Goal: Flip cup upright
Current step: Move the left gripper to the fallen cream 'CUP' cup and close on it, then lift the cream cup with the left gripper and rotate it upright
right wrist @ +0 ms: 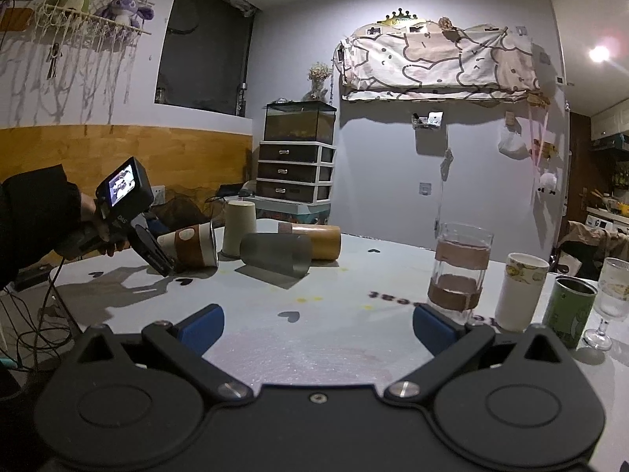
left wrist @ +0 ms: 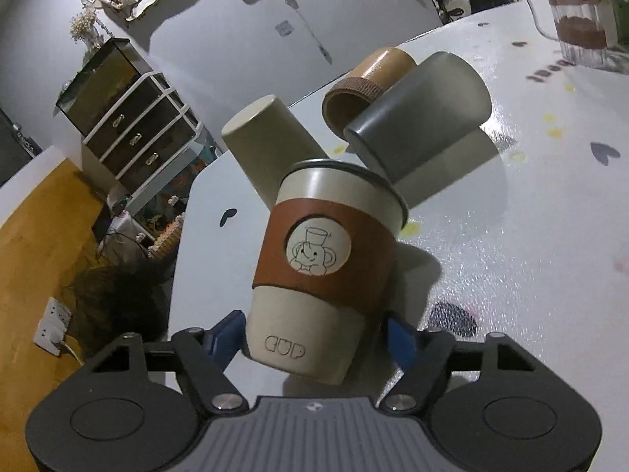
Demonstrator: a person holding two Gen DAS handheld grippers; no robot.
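Observation:
My left gripper [left wrist: 312, 334] is shut on the base of a cream cup [left wrist: 322, 267] with a brown sleeve and an elephant drawing. The right wrist view shows this cup [right wrist: 192, 246] tilted on its side, mouth toward the right, just above the white table [right wrist: 314, 338], held by the left gripper [right wrist: 165, 261]. My right gripper [right wrist: 318, 324] is open and empty, low over the table's near side.
Behind the held cup, a cream cup [left wrist: 267, 145] stands upside down, and a grey cup [left wrist: 420, 118] and a tan cup [left wrist: 365, 86] lie on their sides. At the right stand a glass with brown bands [right wrist: 460, 271], a white mug [right wrist: 521, 291], a green can [right wrist: 570, 310] and a wine glass [right wrist: 611, 299].

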